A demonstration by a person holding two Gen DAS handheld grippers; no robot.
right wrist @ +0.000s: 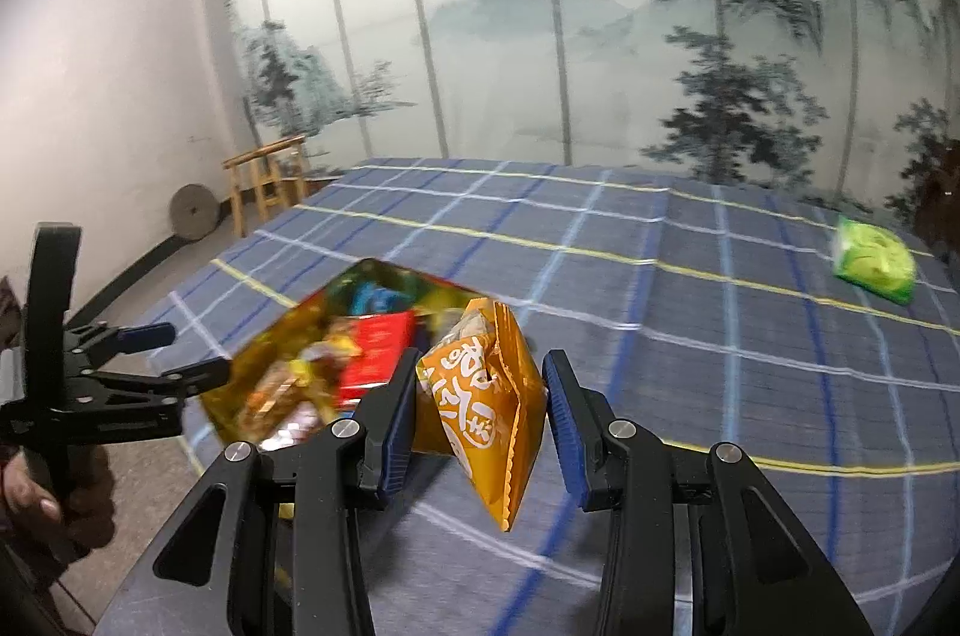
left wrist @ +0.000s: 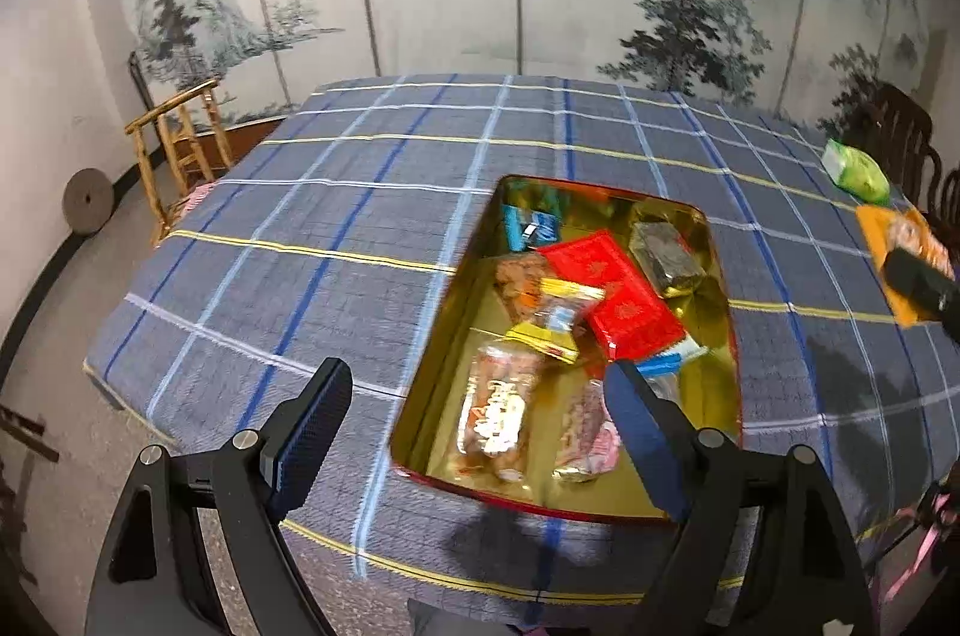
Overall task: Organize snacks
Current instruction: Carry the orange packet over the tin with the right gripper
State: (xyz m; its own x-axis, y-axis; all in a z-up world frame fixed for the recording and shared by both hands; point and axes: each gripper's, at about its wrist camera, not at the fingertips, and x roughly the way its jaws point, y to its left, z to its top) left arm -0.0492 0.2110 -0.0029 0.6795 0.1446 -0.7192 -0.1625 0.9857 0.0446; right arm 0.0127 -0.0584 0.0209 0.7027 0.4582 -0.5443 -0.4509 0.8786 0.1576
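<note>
Tongs first, since each camera only gets its own pair up close. Left wrist view has the left tongs (left wrist: pixel 474 396) spread wide with nothing between the pads, hanging over the near edge of the surface (left wrist: pixel 336 192) right at the near end of the gold tin (left wrist: pixel 729 336). That view looks straight down into the tin: a clear bag of snacks (left wrist: pixel 495 411) nearest, a yellow packet (left wrist: pixel 549 339) past it, a red packet (left wrist: pixel 612 297) across the middle, a dark packet (left wrist: pixel 666 258) and a blue one (left wrist: pixel 531 225) at the far end. The right wrist view only catches that tin as a blur.

What the right wrist view does give you is the right tongs (right wrist: pixel 480 396) pinching an orange snack bag (right wrist: pixel 489 396), pads pressed on both sides, bag hanging clear above the checked cloth, just beside the tin toward the right edge. In the left view that bag is only a sliver at the right edge. A hand (right wrist: pixel 36 492) on the left tool shows too.

Farthest out, a green packet (right wrist: pixel 873 264) lies near the far right corner, well apart from both tongs.
</note>
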